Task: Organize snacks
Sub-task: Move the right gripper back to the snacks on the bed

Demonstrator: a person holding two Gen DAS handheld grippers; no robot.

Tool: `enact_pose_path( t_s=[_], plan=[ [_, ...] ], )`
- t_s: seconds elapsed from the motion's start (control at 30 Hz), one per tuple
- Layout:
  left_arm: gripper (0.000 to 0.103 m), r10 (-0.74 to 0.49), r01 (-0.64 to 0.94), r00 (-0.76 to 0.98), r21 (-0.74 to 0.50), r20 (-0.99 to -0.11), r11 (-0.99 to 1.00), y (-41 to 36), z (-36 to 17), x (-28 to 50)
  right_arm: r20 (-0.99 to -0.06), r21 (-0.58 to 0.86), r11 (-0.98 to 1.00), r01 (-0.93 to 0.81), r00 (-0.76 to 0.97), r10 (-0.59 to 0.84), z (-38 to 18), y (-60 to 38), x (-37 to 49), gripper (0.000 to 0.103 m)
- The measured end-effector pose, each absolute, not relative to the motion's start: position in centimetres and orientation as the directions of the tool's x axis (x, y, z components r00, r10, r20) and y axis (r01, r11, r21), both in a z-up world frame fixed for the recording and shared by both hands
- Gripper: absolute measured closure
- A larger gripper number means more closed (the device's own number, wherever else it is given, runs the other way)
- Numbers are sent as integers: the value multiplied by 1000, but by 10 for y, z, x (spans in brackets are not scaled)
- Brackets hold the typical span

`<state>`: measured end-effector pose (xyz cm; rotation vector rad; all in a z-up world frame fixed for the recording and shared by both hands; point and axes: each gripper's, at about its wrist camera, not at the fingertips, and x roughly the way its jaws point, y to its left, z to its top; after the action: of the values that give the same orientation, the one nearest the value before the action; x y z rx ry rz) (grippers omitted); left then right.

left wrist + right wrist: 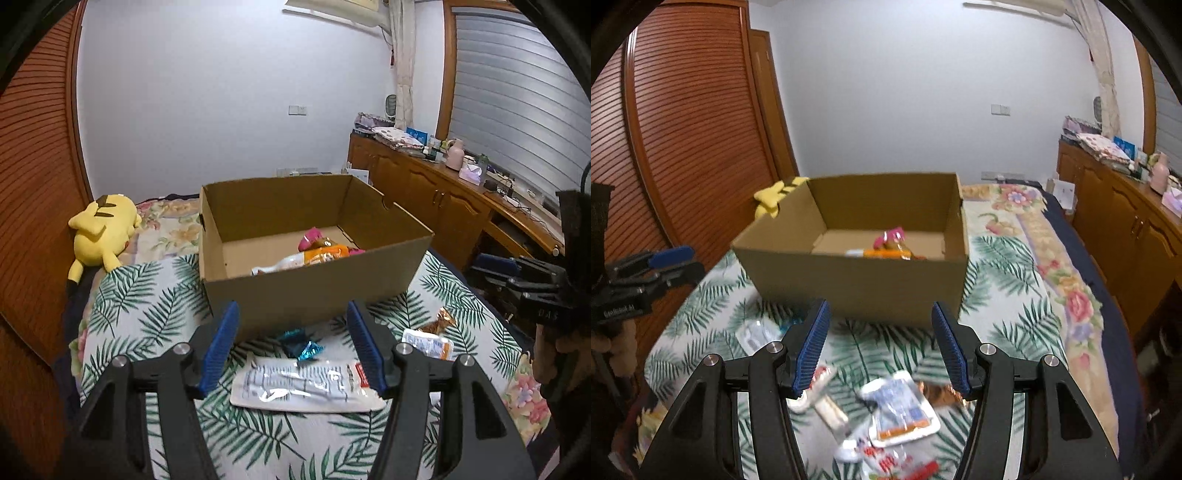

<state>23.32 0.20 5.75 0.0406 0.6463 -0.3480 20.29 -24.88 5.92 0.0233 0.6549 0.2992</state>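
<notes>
An open cardboard box (306,295) stands on the leaf-print bed cover; it also shows in the right wrist view (857,284). Inside lie an orange packet (314,256) and a pink packet (310,236). My left gripper (291,347) is open and empty above a flat silver-white packet (303,387) and a small blue wrapper (301,345). A white-orange packet (428,343) and a brown wrapper (441,321) lie to its right. My right gripper (879,347) is open and empty above a white-orange packet (905,413), a red-white packet (890,461) and other loose snacks.
A yellow plush toy (99,232) lies on the bed at the left of the box. A louvred wooden wardrobe (687,129) stands at the left. A wooden cabinet (443,199) with clutter on top runs along the right. A floral blanket (1045,258) covers the bed's right side.
</notes>
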Motion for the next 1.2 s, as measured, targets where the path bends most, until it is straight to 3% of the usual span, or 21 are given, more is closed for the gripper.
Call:
enact_pose_path(
  t_s=[0.53,1.2],
  plan=[
    [42,-302,314,709,-97,-637,944,5,32,215,-676,138,959,-248,684,275,10,-259,170,44],
    [42,-326,328,658,-131,-678,935,-3,0,194,-771,149,926,-346,546,328,-44,-250,156,43]
  ],
)
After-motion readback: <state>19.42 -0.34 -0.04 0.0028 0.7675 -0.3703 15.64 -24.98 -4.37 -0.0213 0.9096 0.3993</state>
